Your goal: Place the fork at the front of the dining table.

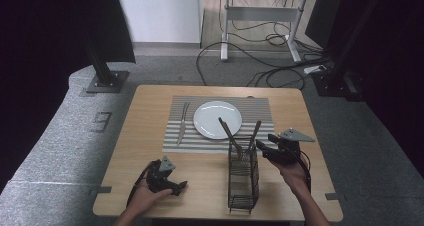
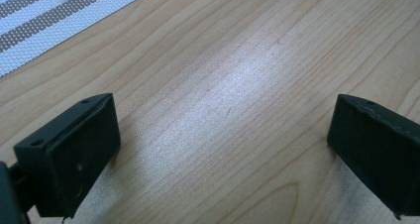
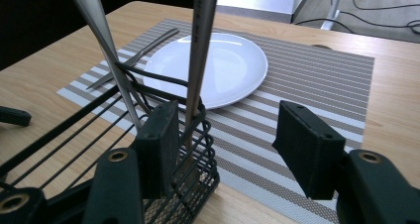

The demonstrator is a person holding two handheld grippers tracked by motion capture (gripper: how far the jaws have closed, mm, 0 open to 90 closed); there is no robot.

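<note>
My right gripper (image 3: 225,144) has its jaws spread apart, gripping nothing. Its left jaw sits right against the corner of the wire cutlery caddy (image 3: 188,184), and the nearer utensil handle (image 3: 200,50) rises just beside that jaw's inner face, at the edge of the gap rather than centred in it. I judge that to be the main risk: if I close from here, the left jaw may catch the caddy's wire rim along with the handle, or push the handle out of the gap. Lifting then could drag or tip the tall, narrow caddy. A second handle (image 3: 106,50) leans away beyond the left jaw, crossing close to the first low down; pulling one could snag the other.

The caddy holds those two utensils, both upright and leaning. I cannot see their working ends, so I cannot tell what each one is.

My left gripper (image 2: 223,149) is also released, jaws wide apart over bare table (image 2: 237,85), with nothing between them; a corner of the striped placemat (image 2: 44,26) lies ahead of the left jaw.

Past my right jaws, the white plate (image 3: 223,65) sits empty on the placemat, and a fork (image 3: 136,58) lies on the mat just beyond the plate's far side. From the high view I see the caddy (image 1: 243,173) near the table's front edge, so a shove might send it off.
</note>
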